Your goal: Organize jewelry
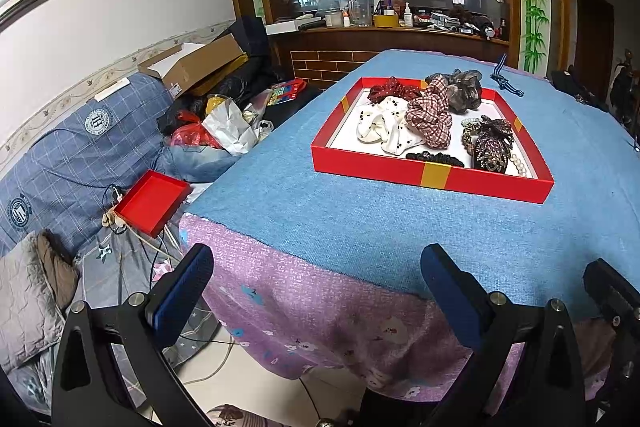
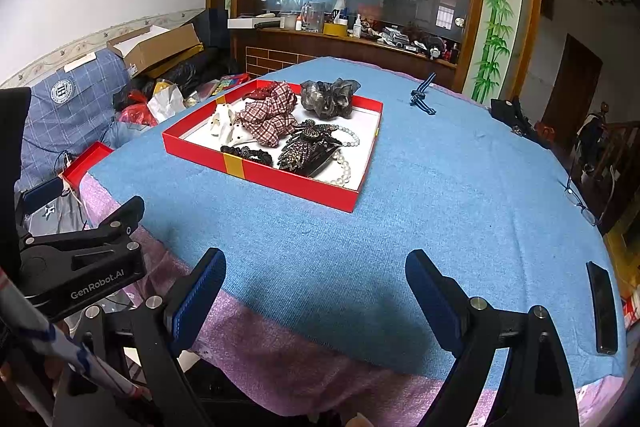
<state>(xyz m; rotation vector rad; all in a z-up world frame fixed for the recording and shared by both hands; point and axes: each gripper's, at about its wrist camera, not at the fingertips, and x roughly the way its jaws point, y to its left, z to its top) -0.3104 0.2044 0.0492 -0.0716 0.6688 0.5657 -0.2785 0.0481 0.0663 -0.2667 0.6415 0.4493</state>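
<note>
Both claws wide open and empty, held back at the near edge of the bench [image 2: 400, 211]: left claw [image 1: 316, 291] over the corner where the blue cloth gives way to pink, right claw [image 2: 316, 291] just beside it, fingers well apart. Jewelry mostly gathered in the red tray [image 1: 432, 177] near the middle of the bench: checked scrunchie [image 1: 430, 117] on top of the white dotted scrunchie [image 1: 380, 131], red scrunchie [image 1: 390, 91] and grey organza scrunchie [image 1: 464, 89] toward the far side, black band [image 1: 434, 158] against the near wall, rhinestone clip [image 2: 308, 147] with pearl strand [image 2: 342, 169] curling out from under it. One striped blue tie [image 2: 422, 95] alone on the cloth beyond the tray, probably the piece left to bring in. Likely light and limp, easy to pinch at the knot, apt to dangle and snag the cloth if dragged. Scrunchies soft and springy, best taken across a bunched fold. Clip stiff, probably brittle at the stones, safer held by its body. Pearls smooth, likely to slip and swing; firmer hold mid-strand.
</note>
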